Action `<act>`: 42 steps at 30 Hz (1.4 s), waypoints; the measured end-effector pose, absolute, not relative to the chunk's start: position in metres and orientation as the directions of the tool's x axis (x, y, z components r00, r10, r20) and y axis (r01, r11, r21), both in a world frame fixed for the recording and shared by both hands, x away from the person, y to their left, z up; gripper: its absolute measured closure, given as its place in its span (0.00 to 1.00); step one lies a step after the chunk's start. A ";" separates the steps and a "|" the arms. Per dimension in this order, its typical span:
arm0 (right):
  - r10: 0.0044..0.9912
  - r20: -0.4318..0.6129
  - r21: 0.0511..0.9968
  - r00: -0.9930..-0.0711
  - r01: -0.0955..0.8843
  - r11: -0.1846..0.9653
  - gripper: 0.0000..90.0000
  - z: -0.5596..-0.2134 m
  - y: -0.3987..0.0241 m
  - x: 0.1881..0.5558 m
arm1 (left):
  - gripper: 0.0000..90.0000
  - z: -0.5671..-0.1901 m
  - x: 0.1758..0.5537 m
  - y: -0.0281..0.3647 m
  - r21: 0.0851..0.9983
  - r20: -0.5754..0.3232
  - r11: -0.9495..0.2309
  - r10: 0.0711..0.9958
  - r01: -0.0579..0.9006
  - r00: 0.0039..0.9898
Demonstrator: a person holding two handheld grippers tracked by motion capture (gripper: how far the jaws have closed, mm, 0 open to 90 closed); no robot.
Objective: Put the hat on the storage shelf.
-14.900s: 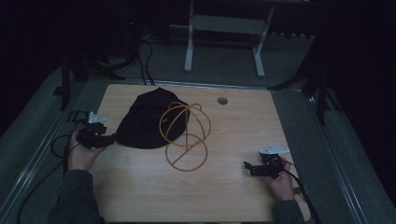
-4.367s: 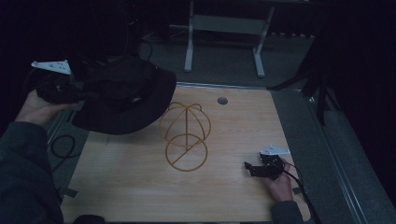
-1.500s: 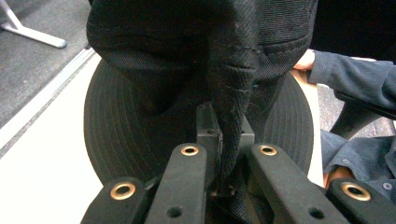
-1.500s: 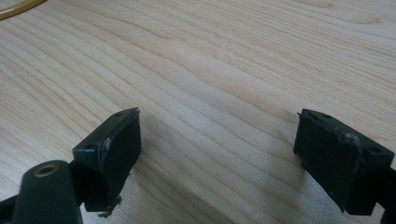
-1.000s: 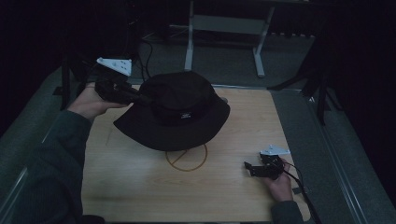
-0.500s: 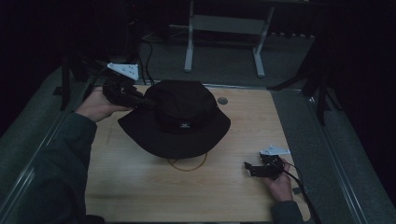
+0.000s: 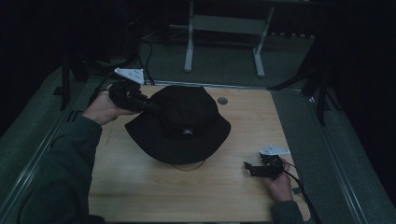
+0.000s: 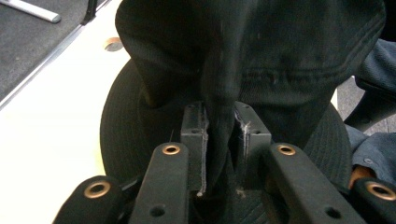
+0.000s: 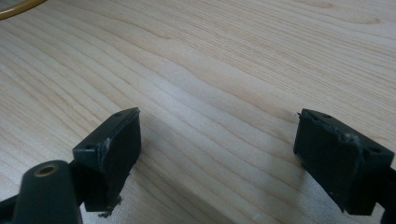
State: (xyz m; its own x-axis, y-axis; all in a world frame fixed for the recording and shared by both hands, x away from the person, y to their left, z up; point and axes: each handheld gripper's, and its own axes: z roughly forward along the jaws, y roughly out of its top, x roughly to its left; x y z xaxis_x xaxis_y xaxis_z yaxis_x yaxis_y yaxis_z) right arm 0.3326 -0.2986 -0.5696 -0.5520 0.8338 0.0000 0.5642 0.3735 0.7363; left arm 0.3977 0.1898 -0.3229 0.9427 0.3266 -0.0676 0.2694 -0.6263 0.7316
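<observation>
Hat [image 7: 180,125] crown-up, label toward person, brim in left tool [image 8: 219,135].

Hat [image 7: 180,123] label [image 7: 187,132]: small pale patch on the crown's front, too small to read.
Other text: none legible.

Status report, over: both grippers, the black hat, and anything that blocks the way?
Left gripper shut on black hat fabric. Right gripper open, empty, low over table. Hat covers wire stand; only the ring's near edge shows. Nothing blocking.
</observation>
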 end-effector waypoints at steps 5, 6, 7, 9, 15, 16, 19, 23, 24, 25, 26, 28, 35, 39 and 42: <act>0.833 0.000 0.736 -0.553 0.564 0.375 0.16 -0.570 -0.299 0.333 | 0.79 -0.328 0.394 0.186 0.723 -0.060 -0.640 0.319 0.261 0.946; 0.834 0.000 0.736 -0.552 0.564 0.375 0.16 -0.570 -0.299 0.333 | 0.79 -0.328 0.393 0.185 0.725 -0.059 -0.638 0.316 0.259 0.947; 0.834 0.000 0.736 -0.552 0.565 0.373 0.16 -0.570 -0.299 0.333 | 0.79 -0.327 0.392 0.184 0.728 -0.059 -0.635 0.315 0.257 0.947; 0.833 -0.001 0.736 -0.553 0.564 0.375 0.16 -0.570 -0.299 0.333 | 0.78 -0.327 0.391 0.183 0.733 -0.055 -0.631 0.315 0.253 0.947; 0.833 -0.001 0.735 -0.553 0.564 0.376 0.16 -0.570 -0.299 0.333 | 0.74 -0.328 0.386 0.179 0.728 -0.058 -0.639 0.301 0.247 0.952; 0.833 -0.001 0.735 -0.553 0.564 0.376 0.16 -0.570 -0.299 0.333 | 0.73 -0.328 0.385 0.179 0.728 -0.062 -0.639 0.298 0.248 0.952; 0.833 -0.001 0.735 -0.553 0.564 0.376 0.16 -0.570 -0.299 0.333 | 0.65 -0.328 0.383 0.177 0.734 -0.076 -0.631 0.290 0.250 0.954; 0.833 -0.001 0.735 -0.553 0.564 0.375 0.16 -0.570 -0.299 0.333 | 0.47 -0.324 0.382 0.182 0.766 -0.081 -0.585 0.325 0.267 0.942; 0.833 -0.001 0.735 -0.553 0.564 0.375 0.16 -0.570 -0.299 0.333 | 0.43 -0.322 0.382 0.184 0.775 -0.080 -0.571 0.336 0.271 0.938; 0.833 -0.001 0.735 -0.553 0.564 0.376 0.16 -0.570 -0.299 0.333 | 0.38 -0.320 0.382 0.186 0.784 -0.078 -0.558 0.349 0.273 0.934; 0.833 -0.001 0.736 -0.553 0.564 0.376 0.16 -0.570 -0.299 0.333 | 0.34 -0.319 0.382 0.187 0.787 -0.074 -0.553 0.356 0.274 0.931; 0.833 -0.001 0.735 -0.553 0.564 0.375 0.16 -0.570 -0.299 0.333 | 0.31 -0.317 0.381 0.190 0.786 -0.067 -0.551 0.374 0.280 0.925; 0.833 -0.001 0.735 -0.553 0.564 0.375 0.16 -0.570 -0.299 0.333 | 0.29 -0.317 0.383 0.203 0.792 -0.066 -0.516 0.457 0.325 0.887; 0.833 -0.001 0.736 -0.553 0.564 0.375 0.16 -0.570 -0.299 0.333 | 0.28 -0.318 0.385 0.212 0.792 -0.069 -0.493 0.514 0.360 0.855; 0.834 -0.001 0.736 -0.552 0.564 0.374 0.16 -0.570 -0.299 0.333 | 0.28 -0.318 0.383 0.217 0.798 -0.067 -0.474 0.543 0.371 0.837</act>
State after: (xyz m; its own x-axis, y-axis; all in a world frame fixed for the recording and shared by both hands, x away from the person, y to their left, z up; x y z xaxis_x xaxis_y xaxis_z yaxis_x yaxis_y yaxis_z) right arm 0.3327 -0.2986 -0.5696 -0.5524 0.8336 -0.0008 0.5639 0.3744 0.7361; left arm 0.3834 0.2171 -0.3177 0.8373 0.5425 -0.0672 0.3712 -0.4739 0.7985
